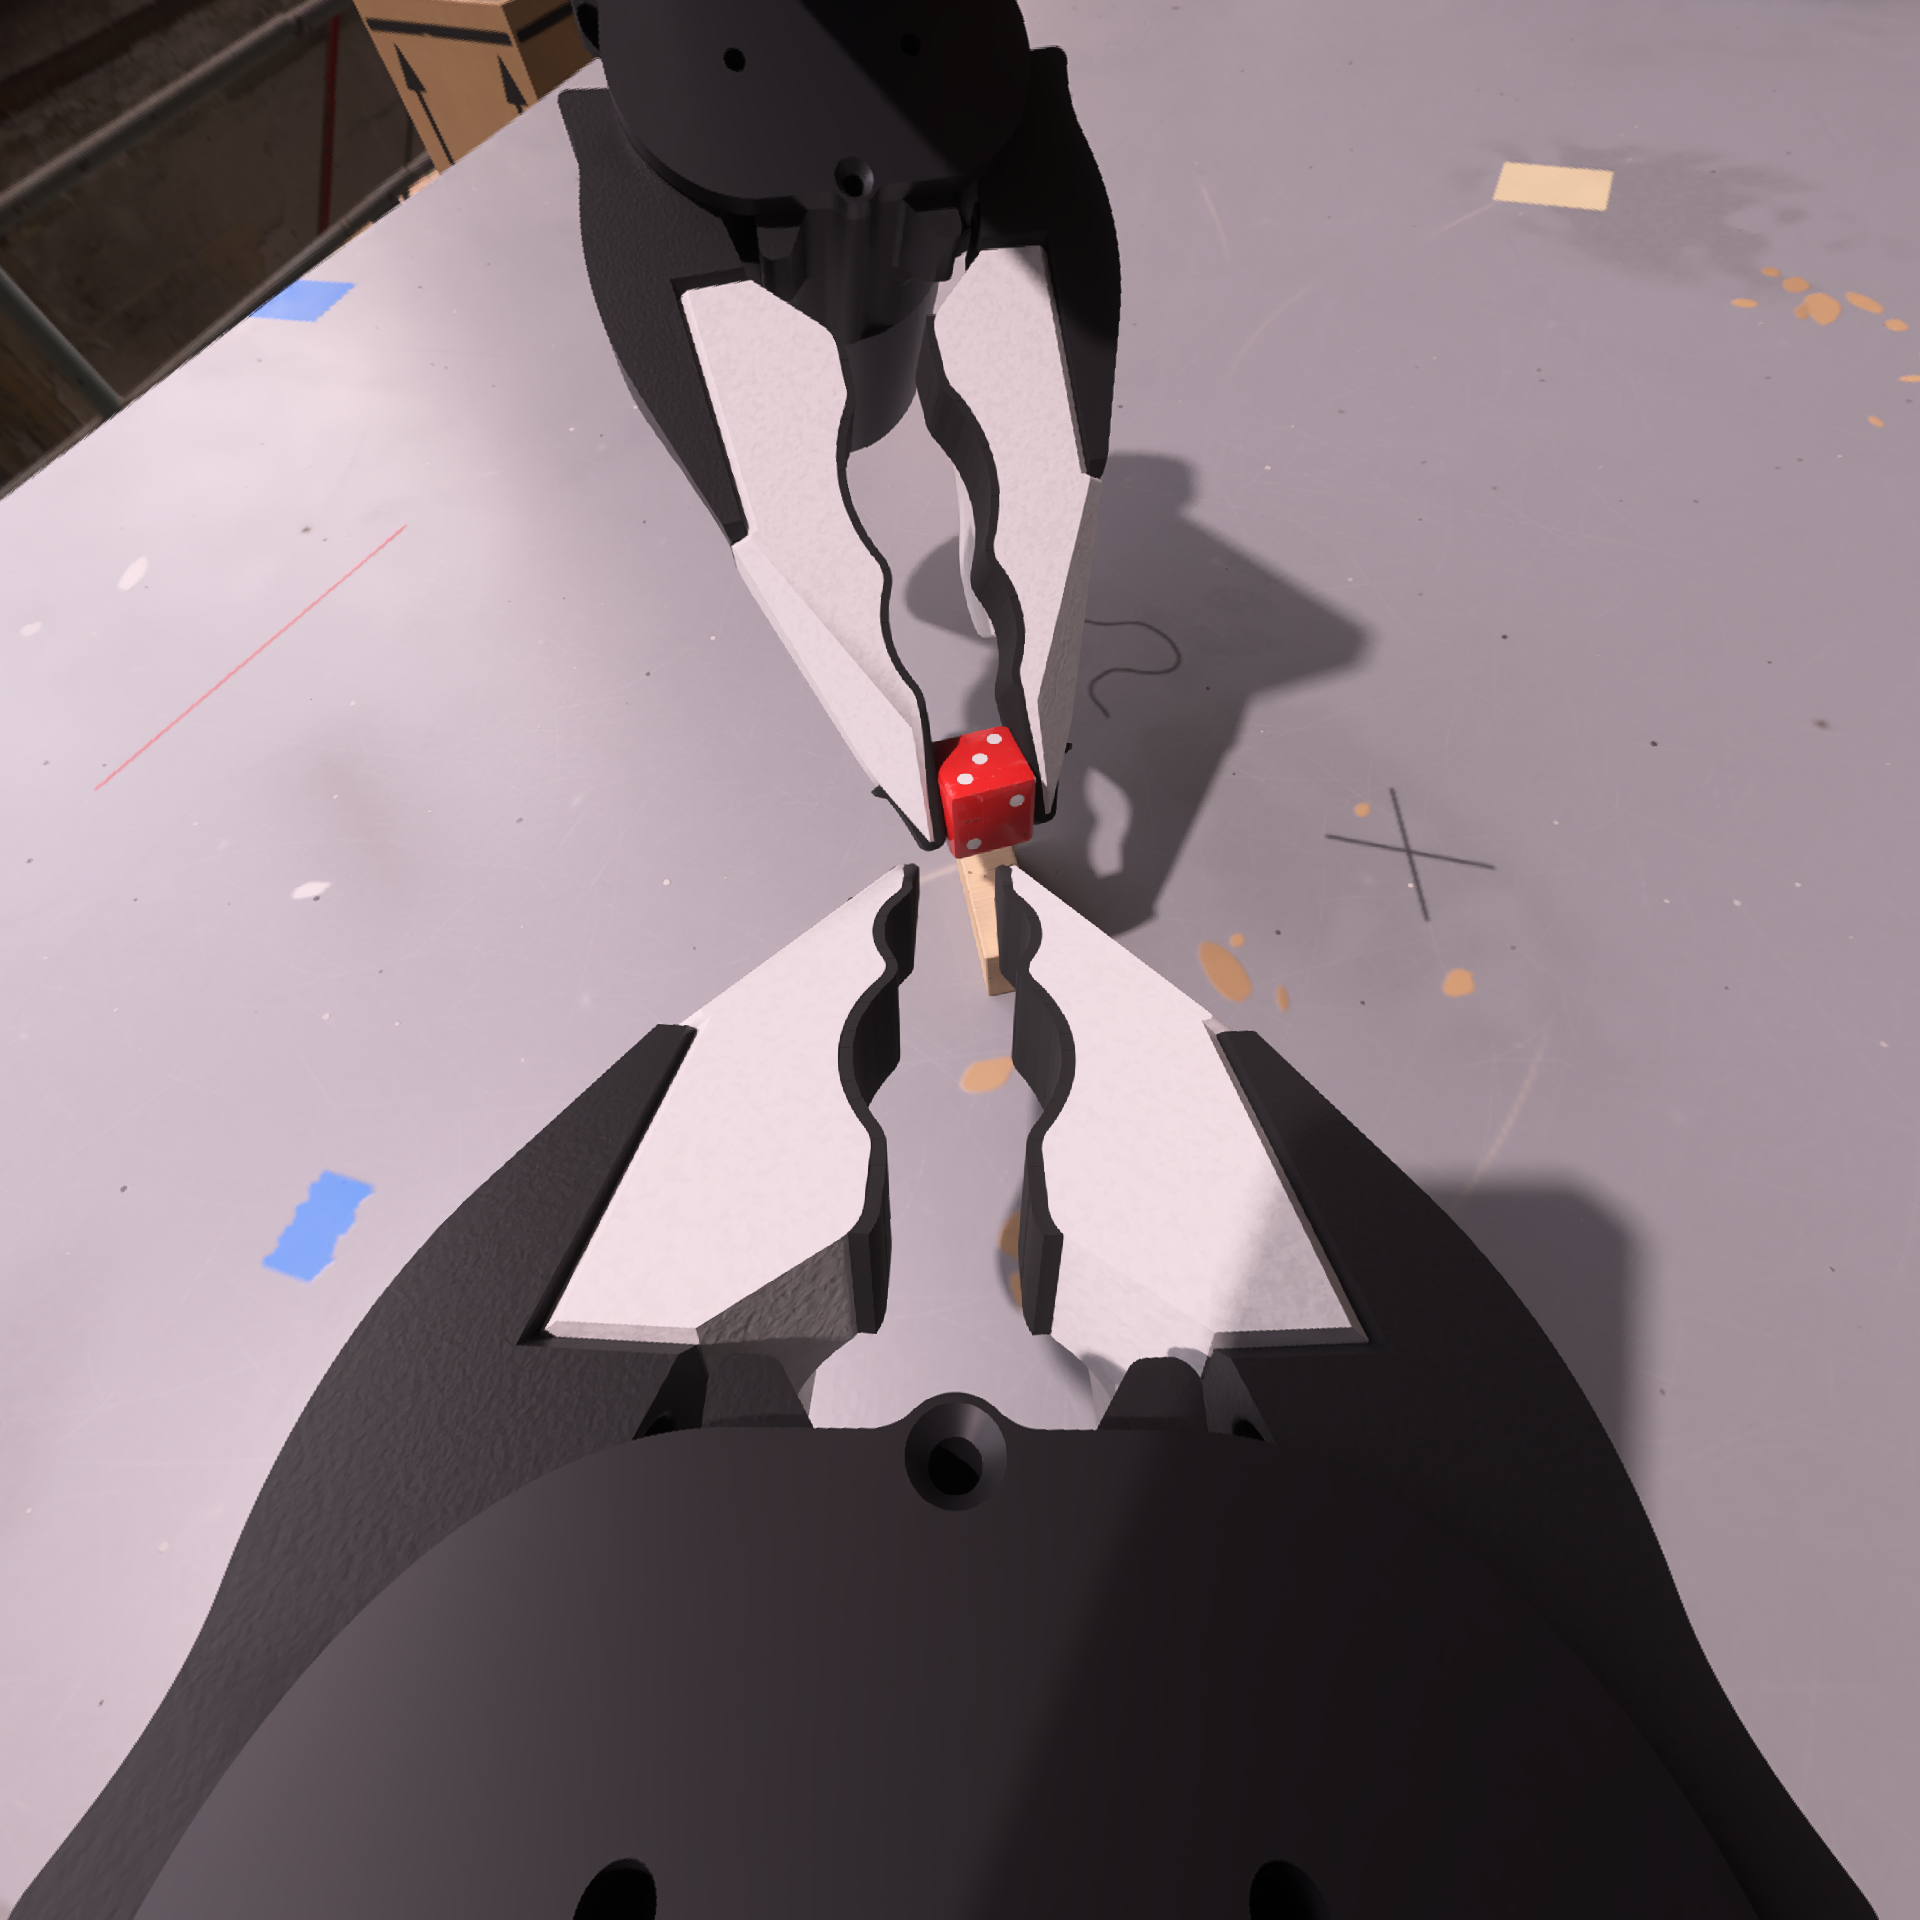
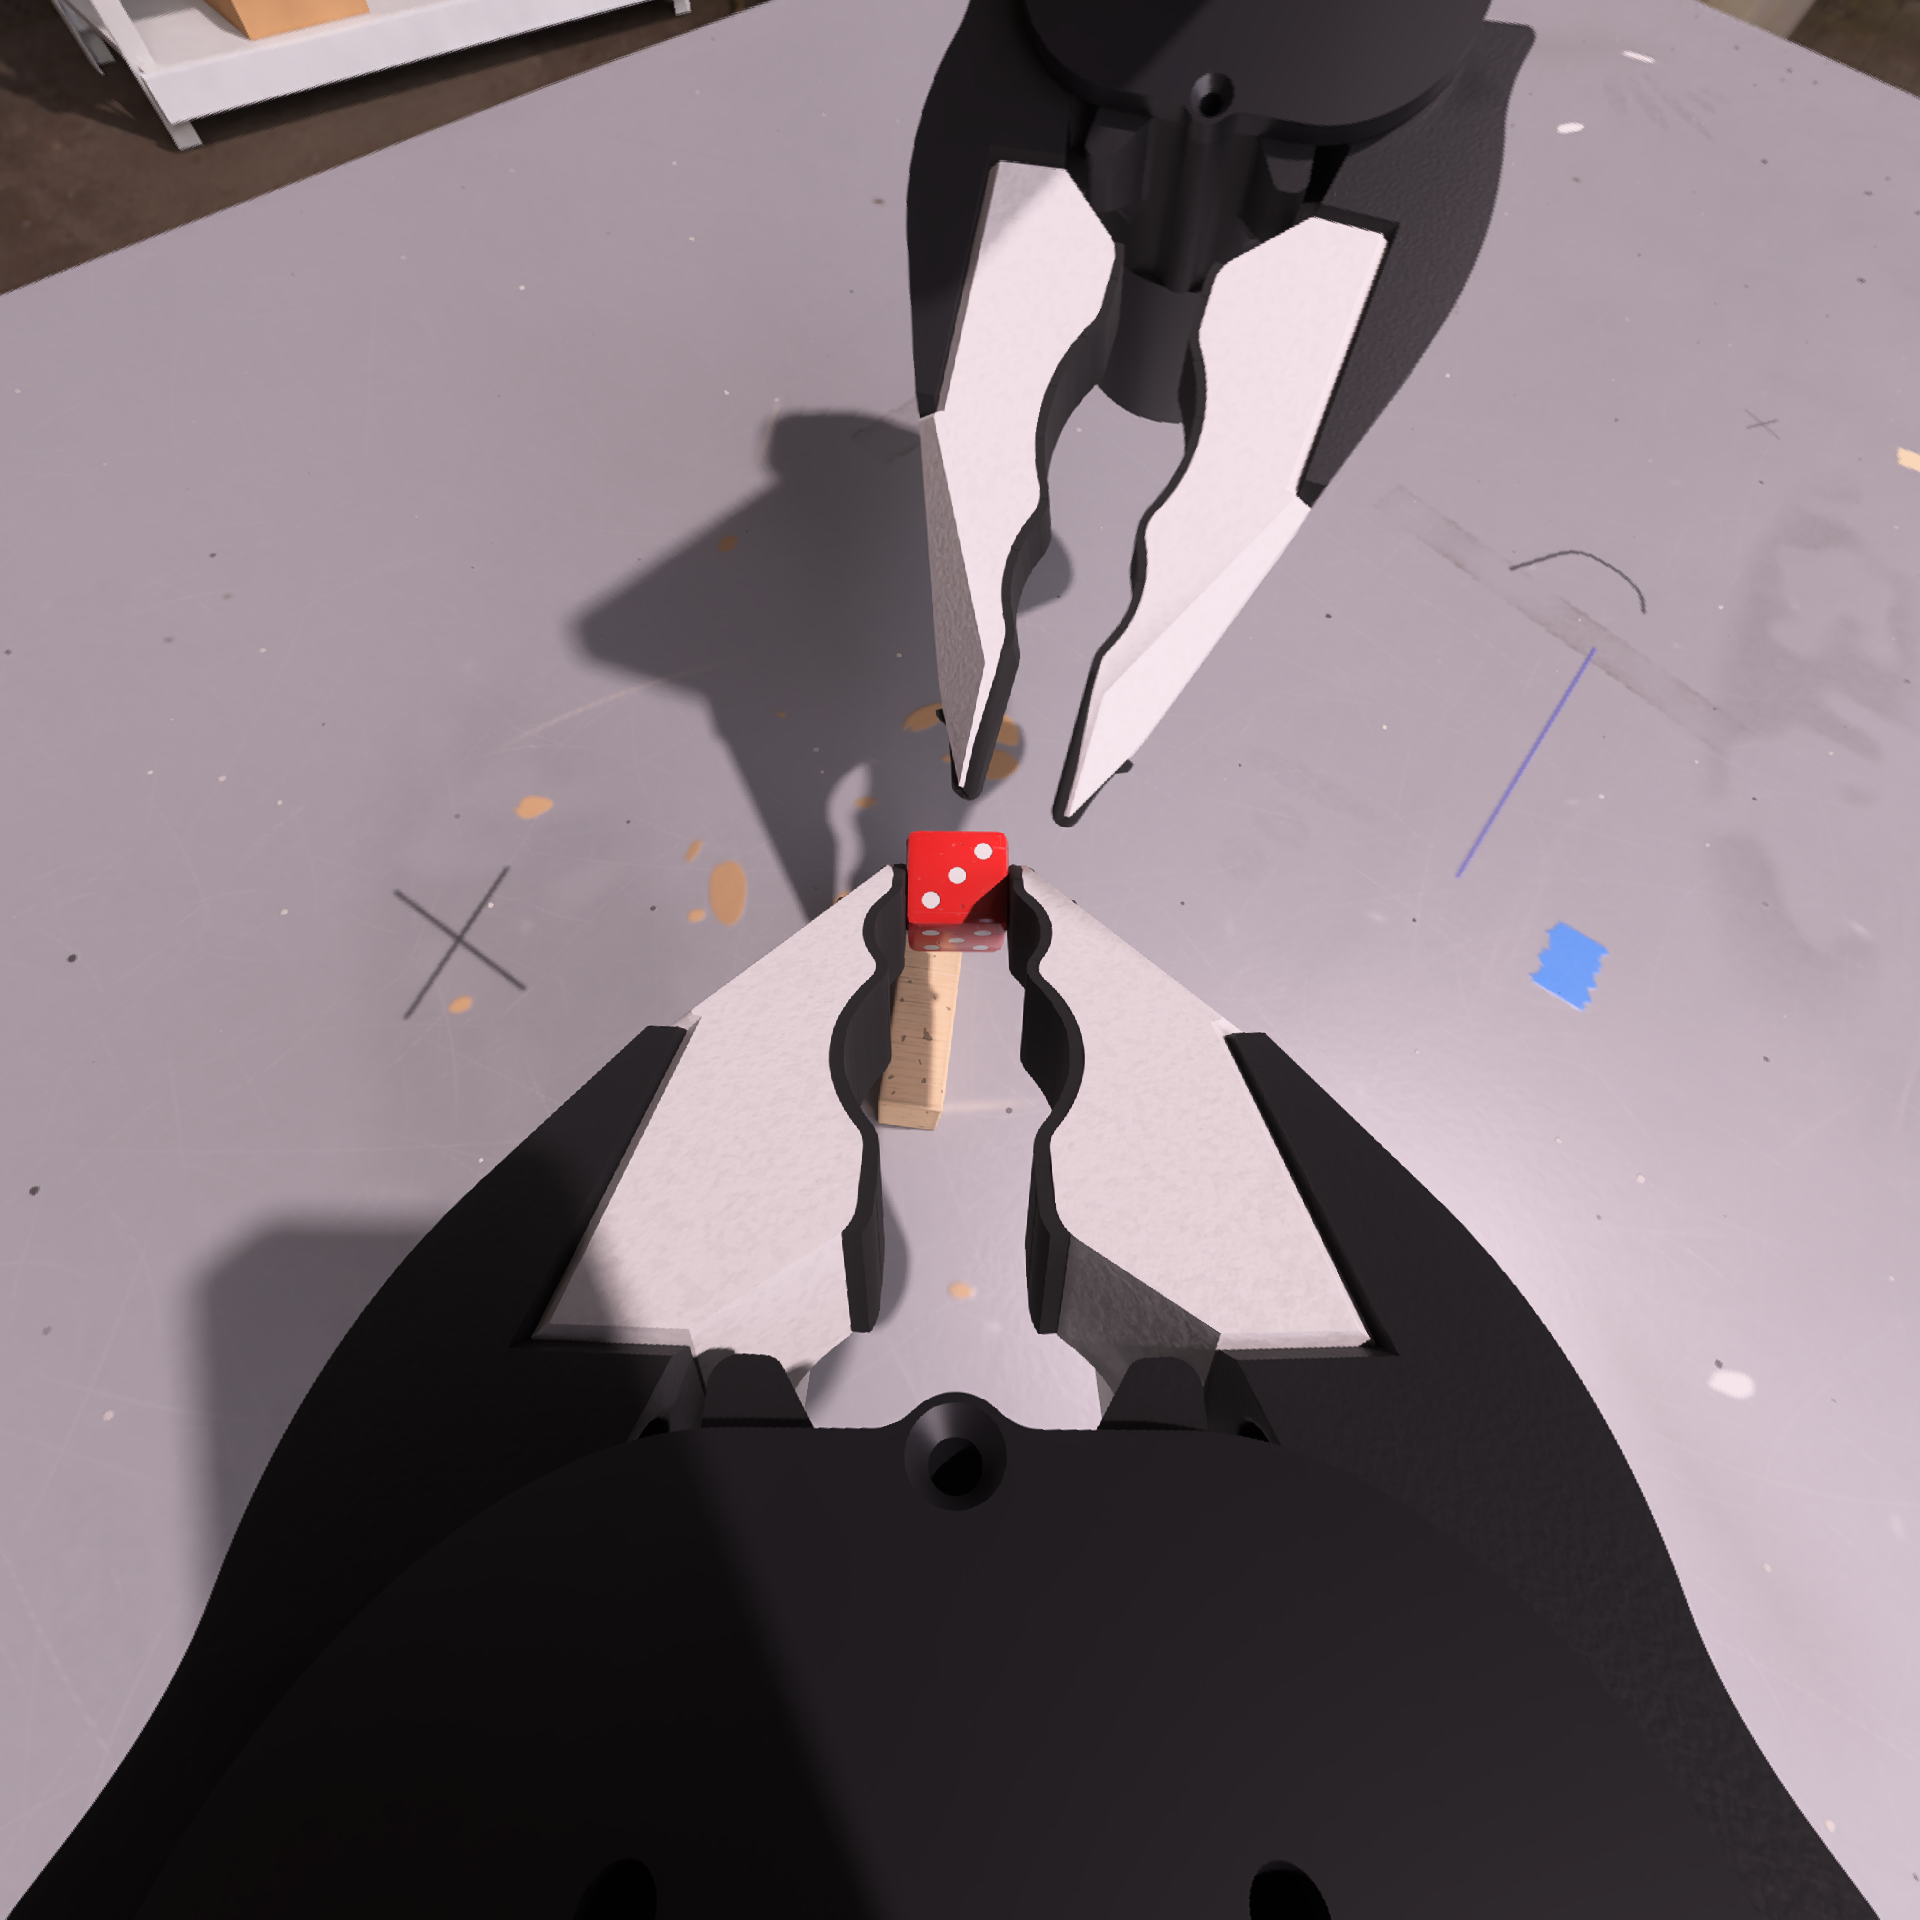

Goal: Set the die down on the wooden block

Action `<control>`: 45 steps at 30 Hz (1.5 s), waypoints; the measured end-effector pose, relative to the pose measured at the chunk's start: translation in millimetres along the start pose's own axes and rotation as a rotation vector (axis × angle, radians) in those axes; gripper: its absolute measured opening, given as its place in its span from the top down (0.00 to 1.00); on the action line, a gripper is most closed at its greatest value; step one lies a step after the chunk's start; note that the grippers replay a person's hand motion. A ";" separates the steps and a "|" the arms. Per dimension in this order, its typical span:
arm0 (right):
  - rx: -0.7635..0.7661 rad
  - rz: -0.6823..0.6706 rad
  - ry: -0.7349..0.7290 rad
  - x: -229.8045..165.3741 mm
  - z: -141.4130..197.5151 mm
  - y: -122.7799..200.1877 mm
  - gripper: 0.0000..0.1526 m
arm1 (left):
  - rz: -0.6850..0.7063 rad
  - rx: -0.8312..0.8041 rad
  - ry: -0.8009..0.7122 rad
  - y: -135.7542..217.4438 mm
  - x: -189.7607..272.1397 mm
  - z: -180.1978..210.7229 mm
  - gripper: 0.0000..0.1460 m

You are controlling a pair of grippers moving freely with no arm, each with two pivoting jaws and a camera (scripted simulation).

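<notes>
Right wrist view: paint-flecked grey table [image 2: 312, 582], blue tape [image 2: 1569, 964].

Workshop, paint-spattered grey table [image 1: 416, 935], cardboard box [image 1: 457, 62]

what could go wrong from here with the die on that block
The wooden block is a narrow piece, and the red die looks about as wide as its top, so a slightly off-centre release could let the die slip onto the table. The right hand-held gripper is shut on the die, so opening unevenly might drag it sideways. The left hand-held gripper hovers open very near the block and could nudge it.
</notes>
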State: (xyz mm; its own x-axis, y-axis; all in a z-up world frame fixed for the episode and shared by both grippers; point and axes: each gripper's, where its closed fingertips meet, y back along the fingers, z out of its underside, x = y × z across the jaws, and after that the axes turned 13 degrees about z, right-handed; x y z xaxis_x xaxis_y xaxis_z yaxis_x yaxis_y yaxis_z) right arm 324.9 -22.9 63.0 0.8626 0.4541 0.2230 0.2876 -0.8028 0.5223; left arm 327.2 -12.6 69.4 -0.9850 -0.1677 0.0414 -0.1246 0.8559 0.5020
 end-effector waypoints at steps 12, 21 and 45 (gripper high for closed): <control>-0.010 0.017 -0.003 1.6 3.6 2.5 0.88 | -0.031 -0.019 -0.065 -5.8 2.5 -0.9 0.98; 0.006 0.029 -0.016 1.3 6.1 2.0 0.88 | -0.025 -0.064 -0.081 -8.2 3.2 0.3 1.00; -0.137 0.080 0.007 -6.1 29.7 -11.3 0.88 | 0.021 -0.159 -0.056 -24.4 4.1 22.8 1.00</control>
State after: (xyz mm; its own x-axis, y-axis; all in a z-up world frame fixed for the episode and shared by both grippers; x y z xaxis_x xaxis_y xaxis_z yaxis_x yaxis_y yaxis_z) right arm 328.7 -28.1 31.3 0.8773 0.3939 0.2741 0.1579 -0.7764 0.6102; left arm 323.5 -23.0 37.6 -0.9928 -0.1197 0.0071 -0.0883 0.7700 0.6320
